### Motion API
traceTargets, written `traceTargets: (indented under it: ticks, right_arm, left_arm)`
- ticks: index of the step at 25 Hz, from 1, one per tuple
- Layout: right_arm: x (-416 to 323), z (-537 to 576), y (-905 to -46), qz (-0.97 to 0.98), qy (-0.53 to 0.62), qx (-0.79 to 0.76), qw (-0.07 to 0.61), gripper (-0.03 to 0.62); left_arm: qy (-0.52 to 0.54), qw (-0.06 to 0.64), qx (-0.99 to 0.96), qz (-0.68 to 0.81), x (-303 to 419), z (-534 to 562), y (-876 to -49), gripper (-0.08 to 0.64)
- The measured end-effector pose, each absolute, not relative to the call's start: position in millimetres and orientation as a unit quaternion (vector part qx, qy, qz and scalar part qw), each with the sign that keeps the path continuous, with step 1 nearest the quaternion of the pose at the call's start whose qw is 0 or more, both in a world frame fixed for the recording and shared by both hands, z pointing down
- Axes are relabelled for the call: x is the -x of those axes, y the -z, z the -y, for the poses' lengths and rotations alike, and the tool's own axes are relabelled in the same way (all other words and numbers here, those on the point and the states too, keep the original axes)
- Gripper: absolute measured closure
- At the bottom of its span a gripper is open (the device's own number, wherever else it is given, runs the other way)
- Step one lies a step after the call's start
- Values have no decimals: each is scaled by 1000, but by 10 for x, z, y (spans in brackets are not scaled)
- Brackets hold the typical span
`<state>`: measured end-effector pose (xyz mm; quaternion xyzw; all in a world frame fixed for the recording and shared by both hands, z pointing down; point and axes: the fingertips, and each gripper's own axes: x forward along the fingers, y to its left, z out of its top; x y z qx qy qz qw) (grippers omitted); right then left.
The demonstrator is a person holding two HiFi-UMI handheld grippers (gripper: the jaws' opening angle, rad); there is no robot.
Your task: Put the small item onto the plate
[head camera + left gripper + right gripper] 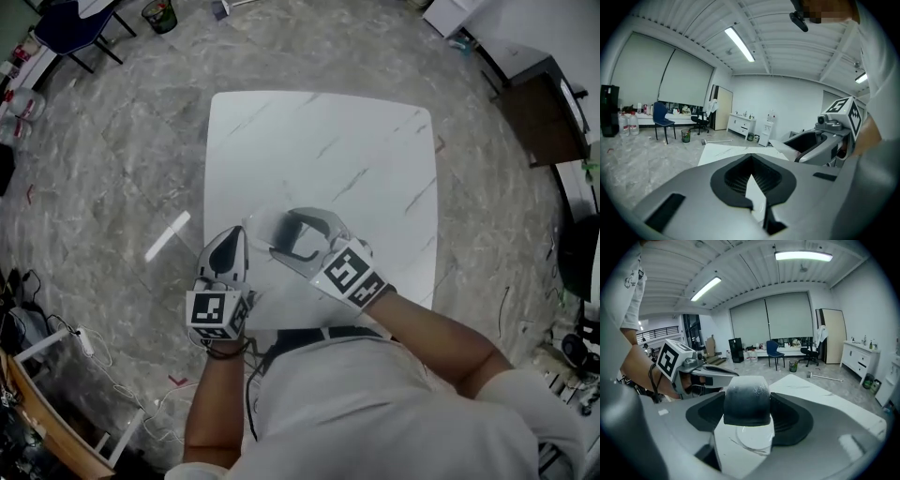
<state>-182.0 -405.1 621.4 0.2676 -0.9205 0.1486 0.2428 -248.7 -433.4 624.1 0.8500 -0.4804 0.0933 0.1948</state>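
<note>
On the white marble table (319, 141), near its front edge, lies a clear glass plate (261, 228), faint against the top. My right gripper (286, 239) is shut on the small item (746, 399), a rounded piece that is dark on top and fades to white. It hangs just over the clear plate (752, 439). My left gripper (230, 251) sits to the left of the plate, its jaws almost together with nothing between them. In the left gripper view, only a thin wedge of table shows between that gripper's (751, 180) jaws.
The table's front edge runs right behind both grippers. On the marble floor are a blue chair (70, 28) and a bin (159, 13) at the far left. A dark desk (544, 117) stands at the right. Cables and a power strip (84, 339) lie at the near left.
</note>
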Motion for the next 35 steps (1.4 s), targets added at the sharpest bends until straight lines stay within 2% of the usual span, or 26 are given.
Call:
traceTargets:
  ticks: [12, 15, 19, 26, 35]
  right_arm:
    - [1996, 4268, -7785, 873, -217, -265, 347, 301]
    - [2023, 4263, -8028, 867, -211, -254, 374, 301]
    - [2048, 4230, -8362, 857, -190, -235, 418, 301]
    - [2074, 4227, -8552, 843, -170, -236, 452, 301]
    - [2090, 4252, -8527, 852, -158, -232, 443, 299]
  left_arm:
    - [-101, 229, -845, 473, 2633, 4659, -7453, 555]
    - [-107, 223, -850, 466, 2611, 4646, -7635, 555]
    - [-117, 251, -840, 467, 2633, 4604, -7770, 555]
    - [-116, 245, -841, 469, 2784, 4544, -7850, 555]
    - [-114, 235, -845, 466, 2797, 4409, -7810, 555]
